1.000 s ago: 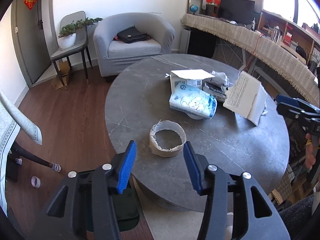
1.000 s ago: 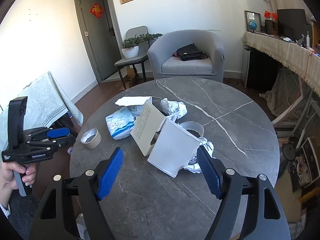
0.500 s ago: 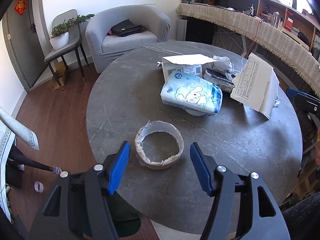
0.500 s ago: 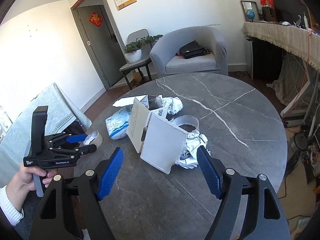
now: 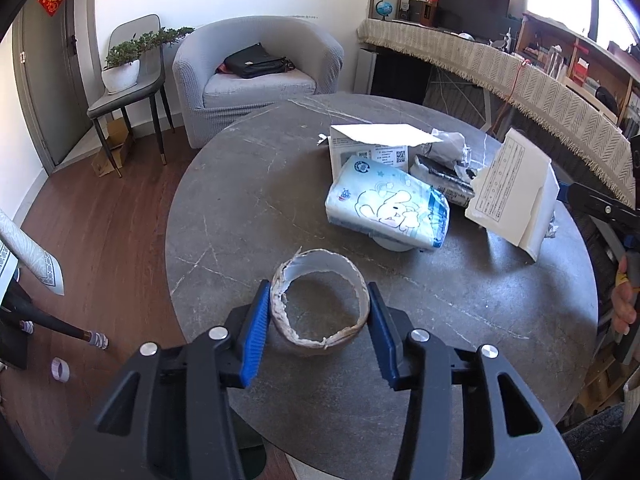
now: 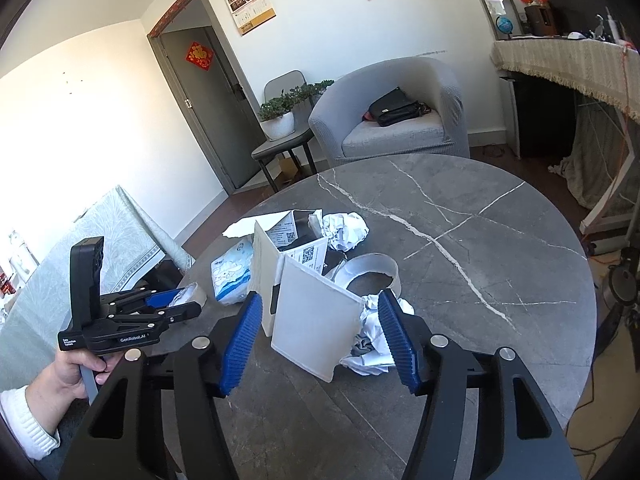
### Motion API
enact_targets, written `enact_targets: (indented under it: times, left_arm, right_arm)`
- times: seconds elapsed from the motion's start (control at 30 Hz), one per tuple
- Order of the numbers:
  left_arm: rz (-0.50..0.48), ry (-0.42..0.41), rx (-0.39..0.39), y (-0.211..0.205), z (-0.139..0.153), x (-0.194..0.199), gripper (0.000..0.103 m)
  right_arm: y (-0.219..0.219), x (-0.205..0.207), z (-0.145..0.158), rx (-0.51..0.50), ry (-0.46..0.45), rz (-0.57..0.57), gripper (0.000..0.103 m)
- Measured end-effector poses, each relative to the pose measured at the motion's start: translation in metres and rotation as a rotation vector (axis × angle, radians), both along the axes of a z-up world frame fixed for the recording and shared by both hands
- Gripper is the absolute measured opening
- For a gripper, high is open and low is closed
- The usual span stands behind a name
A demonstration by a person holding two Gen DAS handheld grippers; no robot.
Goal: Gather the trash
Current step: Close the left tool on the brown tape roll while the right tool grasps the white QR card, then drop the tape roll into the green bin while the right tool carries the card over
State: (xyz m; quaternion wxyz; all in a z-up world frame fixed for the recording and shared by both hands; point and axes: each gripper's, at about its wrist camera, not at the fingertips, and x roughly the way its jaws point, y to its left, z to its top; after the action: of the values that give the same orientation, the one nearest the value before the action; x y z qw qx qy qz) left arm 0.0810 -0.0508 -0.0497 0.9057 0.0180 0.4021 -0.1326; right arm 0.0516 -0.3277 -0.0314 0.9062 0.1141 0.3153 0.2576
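Fingers (image 5: 256, 332) of the left gripper (image 5: 318, 326), seen from the left wrist, have both blue pads pressed against the sides of the torn cardboard tape ring (image 5: 319, 307), which sits near the table (image 5: 248, 184) edge; a tissue pack (image 5: 386, 210) and an open white box (image 5: 370, 146) lie beyond. From the right wrist, the right gripper (image 6: 320, 336) stands wide apart, gripping nothing, flanking a white folded card (image 6: 316, 328) and crumpled paper (image 6: 372, 344) without touching either.

Left claw (image 5: 316, 312) pads clamped inward; right claw (image 6: 320, 332) spread wide (both level).
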Motion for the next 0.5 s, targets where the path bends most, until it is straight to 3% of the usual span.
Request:
enact_targets:
  times: [0.1,0.5]
  left_arm:
    - [-0.010,-0.006,-0.013,-0.001,0.003,-0.003,0.049]
    - [-0.005,-0.009,-0.056,0.012,0.011,-0.009,0.049]
  right_arm:
    - [0.000,0.006,-0.004,0.014,0.014,0.001,0.061]
    - [0.029,0.007,0.000,0.002,0.005,0.104,0.028]
